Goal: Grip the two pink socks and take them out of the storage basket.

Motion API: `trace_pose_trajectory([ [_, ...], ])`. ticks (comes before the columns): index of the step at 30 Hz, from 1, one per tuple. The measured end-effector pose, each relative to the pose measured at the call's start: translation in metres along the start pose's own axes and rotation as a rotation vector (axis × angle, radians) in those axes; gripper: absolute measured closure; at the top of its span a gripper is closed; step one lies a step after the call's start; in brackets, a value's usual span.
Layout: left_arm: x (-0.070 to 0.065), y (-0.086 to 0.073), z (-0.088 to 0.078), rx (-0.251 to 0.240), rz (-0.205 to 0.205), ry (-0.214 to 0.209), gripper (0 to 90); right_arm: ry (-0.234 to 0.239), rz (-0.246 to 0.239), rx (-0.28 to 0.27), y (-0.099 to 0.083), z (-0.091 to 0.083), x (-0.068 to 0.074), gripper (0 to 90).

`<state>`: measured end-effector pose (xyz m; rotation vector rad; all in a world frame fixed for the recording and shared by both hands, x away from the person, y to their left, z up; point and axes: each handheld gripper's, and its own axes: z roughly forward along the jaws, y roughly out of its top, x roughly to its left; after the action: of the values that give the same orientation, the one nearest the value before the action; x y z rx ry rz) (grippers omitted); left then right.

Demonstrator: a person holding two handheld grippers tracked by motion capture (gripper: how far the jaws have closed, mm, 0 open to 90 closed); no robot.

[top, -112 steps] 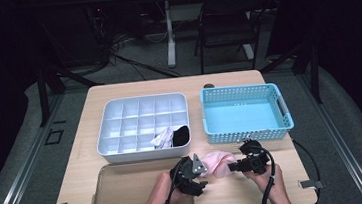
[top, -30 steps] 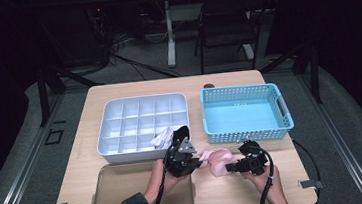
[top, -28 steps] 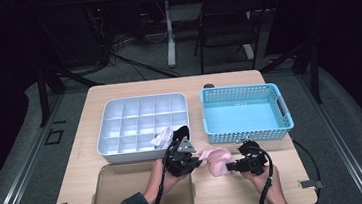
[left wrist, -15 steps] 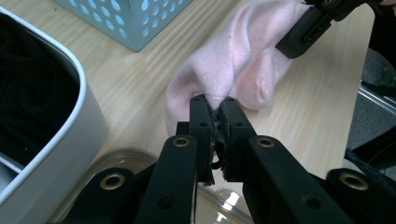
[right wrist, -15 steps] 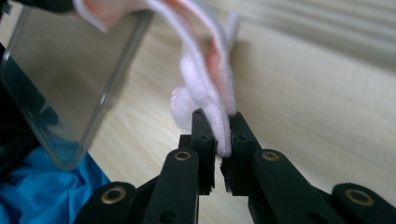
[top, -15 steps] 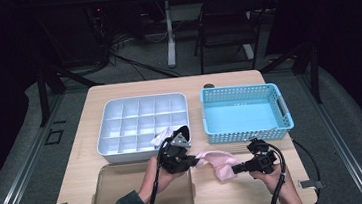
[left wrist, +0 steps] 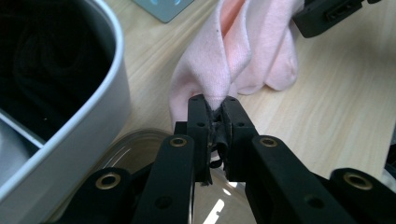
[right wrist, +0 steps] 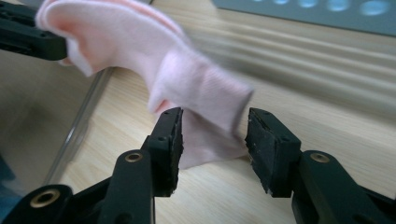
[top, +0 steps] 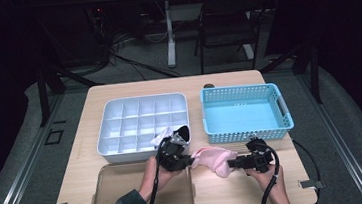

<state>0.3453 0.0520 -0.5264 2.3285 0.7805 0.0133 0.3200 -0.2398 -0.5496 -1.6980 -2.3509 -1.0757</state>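
Note:
A pale pink sock (top: 213,159) lies stretched on the wooden table between my two grippers. My left gripper (top: 189,160) is shut on one bunched end of it; in the left gripper view the pads (left wrist: 201,108) pinch a fold of the pink sock (left wrist: 243,42) just above the table. My right gripper (top: 231,164) is at the other end. Its jaws have just been opening and now stand apart (right wrist: 214,133). The sock's folded end (right wrist: 205,100) hangs between them, and the pads do not press on it.
A white compartment tray (top: 139,102) stands just behind my left gripper, with a white and a black cloth (top: 174,132) in its near-right cells. A blue basket (top: 241,91) sits behind my right gripper. A clear flat tray (top: 127,192) lies at the table's front edge.
The left gripper has moved up beside the white tray with the sock. The right hand has shifted a little to the right, and the sock is drawn out longer between the grippers.

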Motion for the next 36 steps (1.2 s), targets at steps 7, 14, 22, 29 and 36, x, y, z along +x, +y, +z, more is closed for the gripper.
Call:
trace_pose_trajectory([
  [7, 0.005, -0.002, 0.003, 0.011, -0.003, 0.024, 83.1, 0.028, -0.018, 0.000, 0.004, 0.021, 0.008, 76.7],
  [14, 0.003, -0.002, 0.005, 0.028, 0.031, 0.081, 79.3, 0.021, -0.027, 0.009, 0.004, 0.015, 0.012, 85.0],
  [22, -0.006, -0.002, 0.010, 0.055, 0.096, 0.161, 60.3, 0.029, 0.013, 0.007, 0.003, 0.006, 0.010, 84.7],
  [29, -0.025, -0.004, 0.016, 0.086, 0.206, 0.232, 45.4, 0.039, 0.019, 0.059, 0.001, 0.005, 0.005, 84.5],
  [36, -0.038, -0.004, 0.016, 0.060, 0.251, 0.208, 42.1, 0.039, 0.056, 0.078, -0.003, -0.001, -0.005, 84.4],
])
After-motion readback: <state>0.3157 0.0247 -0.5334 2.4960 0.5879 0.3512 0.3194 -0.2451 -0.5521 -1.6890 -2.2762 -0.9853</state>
